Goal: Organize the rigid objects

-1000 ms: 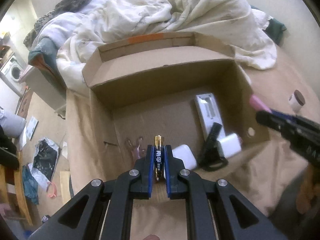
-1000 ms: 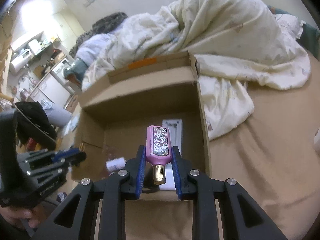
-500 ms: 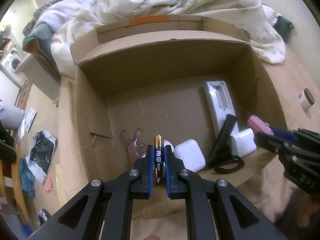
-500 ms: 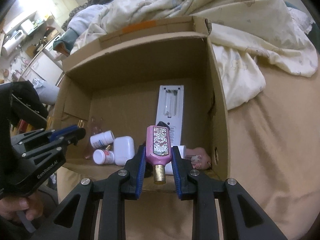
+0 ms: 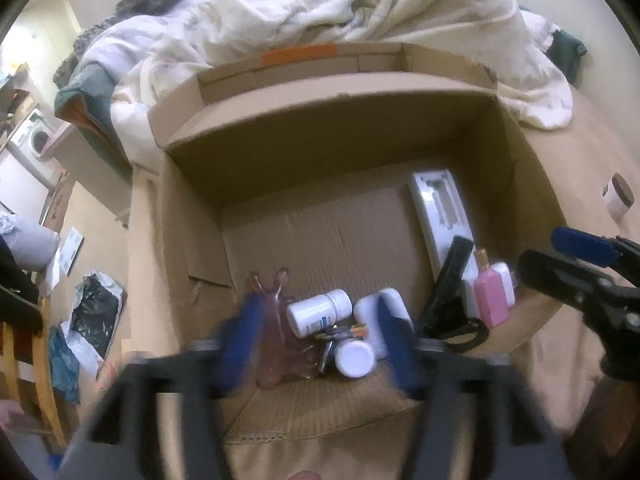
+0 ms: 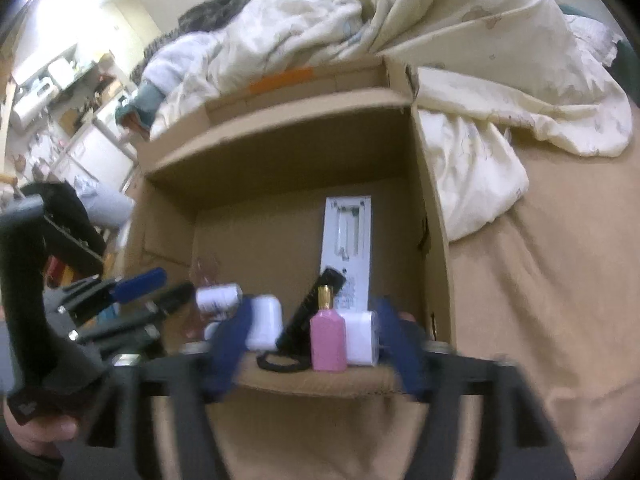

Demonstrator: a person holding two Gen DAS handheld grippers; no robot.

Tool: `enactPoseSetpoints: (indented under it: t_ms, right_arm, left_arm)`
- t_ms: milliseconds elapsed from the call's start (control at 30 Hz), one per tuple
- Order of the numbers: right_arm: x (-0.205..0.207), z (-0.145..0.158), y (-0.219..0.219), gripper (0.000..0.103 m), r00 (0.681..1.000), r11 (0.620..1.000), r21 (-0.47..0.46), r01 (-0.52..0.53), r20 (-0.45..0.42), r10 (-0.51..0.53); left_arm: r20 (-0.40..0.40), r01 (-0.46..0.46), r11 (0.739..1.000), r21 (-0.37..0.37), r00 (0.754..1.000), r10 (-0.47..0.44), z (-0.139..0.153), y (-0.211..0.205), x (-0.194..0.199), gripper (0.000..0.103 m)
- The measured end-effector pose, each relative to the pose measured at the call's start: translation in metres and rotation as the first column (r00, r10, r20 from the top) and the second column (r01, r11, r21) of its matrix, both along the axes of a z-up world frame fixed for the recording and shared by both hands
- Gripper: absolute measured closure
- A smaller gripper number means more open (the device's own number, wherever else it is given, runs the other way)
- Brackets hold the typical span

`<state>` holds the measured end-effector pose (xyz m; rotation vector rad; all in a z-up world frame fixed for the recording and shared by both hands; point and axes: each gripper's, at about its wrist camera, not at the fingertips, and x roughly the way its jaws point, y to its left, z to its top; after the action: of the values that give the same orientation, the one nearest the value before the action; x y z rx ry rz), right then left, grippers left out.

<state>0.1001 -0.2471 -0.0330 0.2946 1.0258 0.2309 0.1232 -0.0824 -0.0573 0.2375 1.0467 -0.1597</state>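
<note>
Cardboard box [image 5: 360,120], release step: left gripper [image 5: 320,340] and right gripper [image 6: 316,344], jaws just sprung apart and empty, pink perfume bottle [image 6: 328,340] upright at box's 5 o'clock corner; best withdrawn straight up, clear of bottle.

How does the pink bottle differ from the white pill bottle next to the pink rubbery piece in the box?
The pink bottle is flat-sided with a narrow gold cap; the white pill bottle is round with a wide white cap. The pink bottle sits among the white blocks by the box's right wall, while the white pill bottle lies on its side nearer the left. Both rest inside the cardboard box, neither held.
</note>
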Motion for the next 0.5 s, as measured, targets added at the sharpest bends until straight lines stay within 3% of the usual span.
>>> enactPoseSetpoints:
  t_ms: [67,100,200,333,500]
  right_arm:
    - [0.0,0.006,-0.003,0.013,1.0,1.0,0.004,0.014,0.027,-0.015]
    - [-0.001,0.009,-0.005,0.0,0.999,0.999,0.015,0.028,0.046,-0.029]
    - [-0.005,0.017,-0.013,0.0,0.993,0.996,0.053,0.069,0.097,-0.074]
    - [-0.009,0.022,-0.02,0.0,0.988,0.993,0.068,0.101,0.11,-0.108]
    - [-0.018,0.037,-0.023,0.0,0.984,0.993,0.035,0.111,0.138,-0.115]
  left_arm:
    - [0.014,0.004,1.0,-0.007,1.0,-0.004,0.005,0.0,-0.001,0.031]
    - [0.015,0.011,1.0,-0.007,1.0,-0.011,0.007,0.0,-0.001,0.029]
    - [0.022,0.009,0.999,-0.036,1.0,-0.008,0.015,0.004,-0.004,0.013]
    - [0.003,-0.036,0.995,-0.09,0.999,0.036,0.027,0.016,-0.008,0.01]
    - [-0.001,-0.074,0.995,-0.065,0.997,0.074,0.046,0.022,-0.017,0.008]
